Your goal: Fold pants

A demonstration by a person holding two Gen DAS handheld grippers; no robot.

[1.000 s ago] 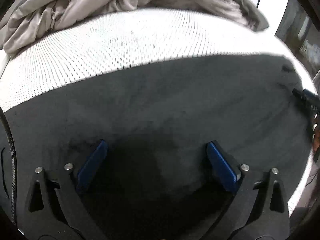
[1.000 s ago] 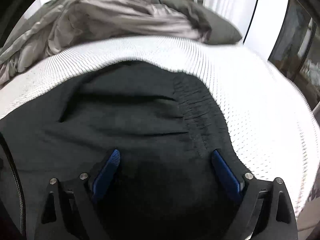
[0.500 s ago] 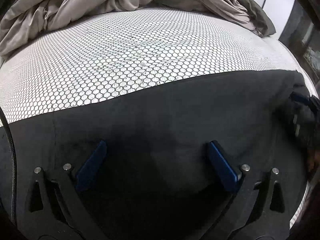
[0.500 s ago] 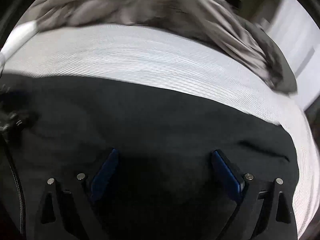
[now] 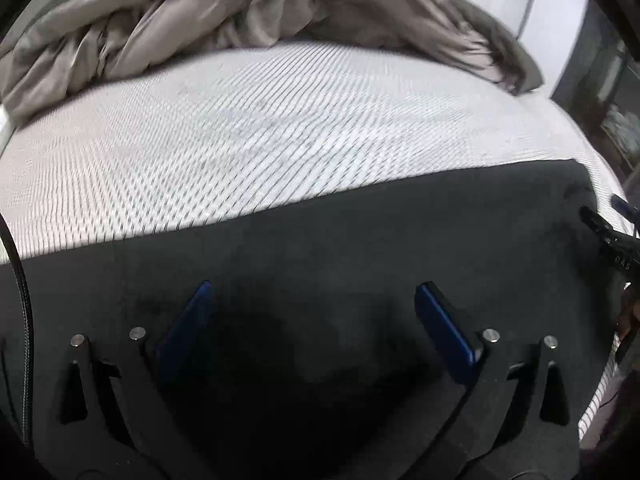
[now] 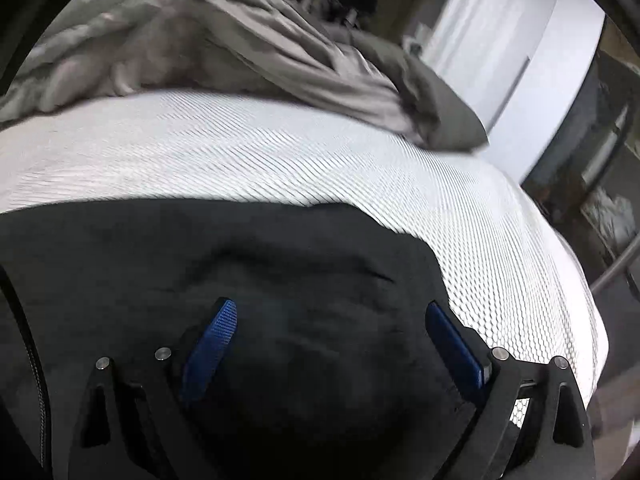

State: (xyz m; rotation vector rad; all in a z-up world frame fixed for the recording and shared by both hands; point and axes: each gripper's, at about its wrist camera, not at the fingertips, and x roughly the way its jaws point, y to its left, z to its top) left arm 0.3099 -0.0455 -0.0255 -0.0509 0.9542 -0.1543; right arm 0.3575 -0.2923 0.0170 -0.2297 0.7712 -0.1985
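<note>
Both grippers over the pants [image 5: 360,248]

My left gripper [image 5: 316,312] and right gripper [image 6: 332,320] hang spread, empty; cloth runs crosswise beneath me, its end nearest my right.

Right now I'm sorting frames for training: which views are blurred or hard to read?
Left wrist view: motion smear streaks the white mattress cover, and the black pants lose detail in shadow. Right wrist view: the grey blanket and background are smeared; pants wrinkles stay readable. Both show fisheye bending.

Both wrist views sit low and close over the black fabric pants [image 5: 360,248], facing the far crumpled grey duvet [image 5: 224,12]. They share the white honeycomb-patterned mattress [image 6: 280,152]; the right view looks nearer its right edge.
</note>
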